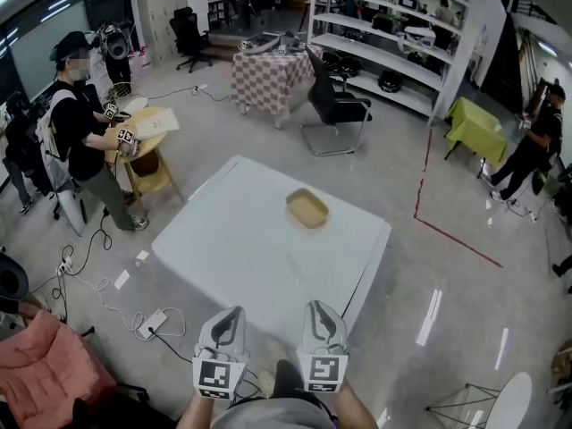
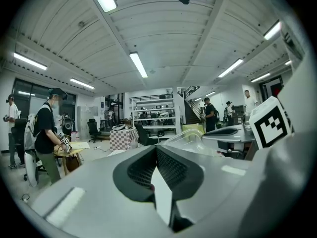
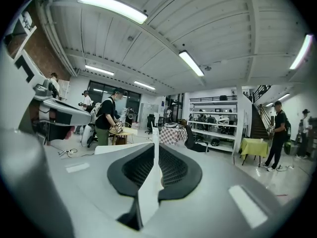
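One white table; one tan tray; two grippers: left gripper, right gripper; one checkered table.

No readable text, seemingly.

The head view's bottom edge cuts off both forearms behind the left gripper and right gripper. These grippers hide the table's near edge. What lies on the far shelves is too small to tell.
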Demonstrator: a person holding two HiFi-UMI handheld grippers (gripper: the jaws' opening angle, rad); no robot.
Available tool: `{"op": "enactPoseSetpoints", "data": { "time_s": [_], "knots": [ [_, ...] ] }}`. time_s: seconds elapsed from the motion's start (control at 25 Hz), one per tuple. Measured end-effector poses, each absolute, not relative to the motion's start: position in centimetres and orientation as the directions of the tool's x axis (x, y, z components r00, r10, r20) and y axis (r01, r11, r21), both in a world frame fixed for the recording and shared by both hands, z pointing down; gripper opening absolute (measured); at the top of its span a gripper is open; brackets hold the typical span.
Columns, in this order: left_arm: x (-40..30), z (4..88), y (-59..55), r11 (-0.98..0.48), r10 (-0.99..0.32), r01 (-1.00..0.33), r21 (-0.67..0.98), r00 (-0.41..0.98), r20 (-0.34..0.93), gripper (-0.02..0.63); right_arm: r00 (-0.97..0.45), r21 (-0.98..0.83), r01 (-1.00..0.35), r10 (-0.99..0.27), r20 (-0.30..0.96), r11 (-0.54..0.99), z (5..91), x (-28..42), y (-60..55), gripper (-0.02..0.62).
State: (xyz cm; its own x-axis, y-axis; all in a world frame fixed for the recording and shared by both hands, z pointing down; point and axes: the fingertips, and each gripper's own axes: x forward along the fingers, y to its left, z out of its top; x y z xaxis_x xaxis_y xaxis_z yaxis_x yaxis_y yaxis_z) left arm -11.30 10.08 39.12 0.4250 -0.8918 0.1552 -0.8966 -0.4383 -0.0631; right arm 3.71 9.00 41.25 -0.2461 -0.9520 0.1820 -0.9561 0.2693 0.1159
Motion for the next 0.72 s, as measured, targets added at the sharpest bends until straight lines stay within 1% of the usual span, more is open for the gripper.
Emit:
{"op": "enactPoseSetpoints", "data": {
  "time_s": [0.36,0.72],
  "knots": [
    [-10.4,40.3,12.8,-0.444,-0.887,-0.894,-0.062,0.428,0.171,0.011,-0.227,0.107,-0.962,-0.954,0.195,0.251,42.5,6.0,12.8,0.031],
    [-10.5,40.6,13.2,-0.442,-0.887,-0.895,-0.059,0.426,0.176,0.011,-0.235,0.110,-0.960,-0.953,0.190,0.258,42.5,6.0,13.5,0.032]
  ]
}}
